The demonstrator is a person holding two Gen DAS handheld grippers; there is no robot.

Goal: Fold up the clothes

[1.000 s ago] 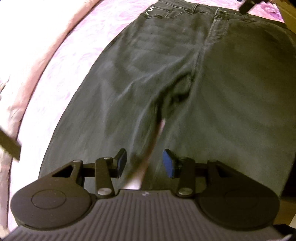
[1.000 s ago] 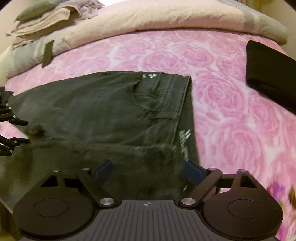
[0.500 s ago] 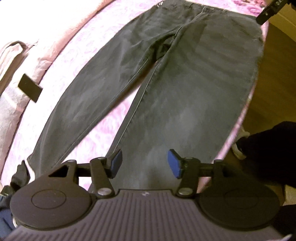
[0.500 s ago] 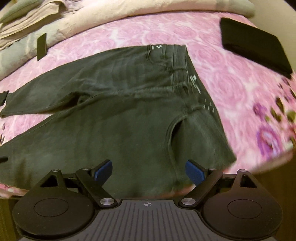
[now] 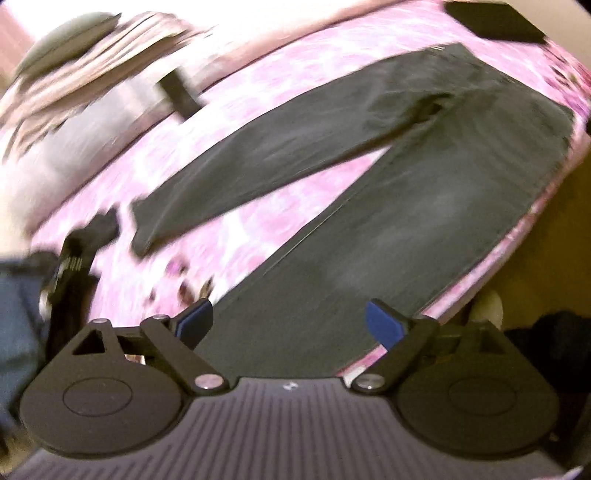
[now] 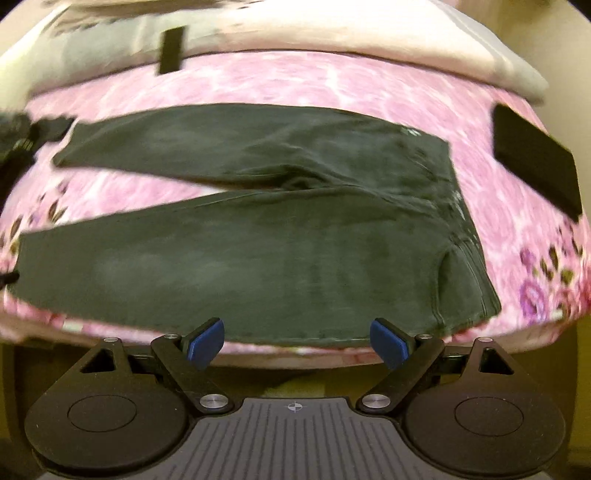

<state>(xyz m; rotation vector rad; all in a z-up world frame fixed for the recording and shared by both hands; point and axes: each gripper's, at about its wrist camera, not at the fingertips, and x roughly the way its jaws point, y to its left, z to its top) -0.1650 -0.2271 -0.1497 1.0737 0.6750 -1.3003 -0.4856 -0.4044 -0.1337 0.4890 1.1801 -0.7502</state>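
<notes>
Dark grey jeans lie flat on a pink floral bed, legs spread in a V, waistband to the right in the right wrist view. From the left wrist view the jeans run diagonally, waist at the upper right, leg ends at the lower left. My left gripper hovers above the near leg close to its hem; its jaws are opening with nothing between them. Above the bed's near edge my right gripper hangs open and empty, below the seat and thigh of the jeans.
A folded black garment lies on the bed at the right. Beige bedding and pillows pile along the far side, with a small black tag. Dark clothes sit past the leg ends. The bed edge drops to the floor.
Both grippers pulled back and up from the jeans, so the whole garment now shows. The left gripper's jaws spread wider and its view rolled. The right gripper stayed open.
</notes>
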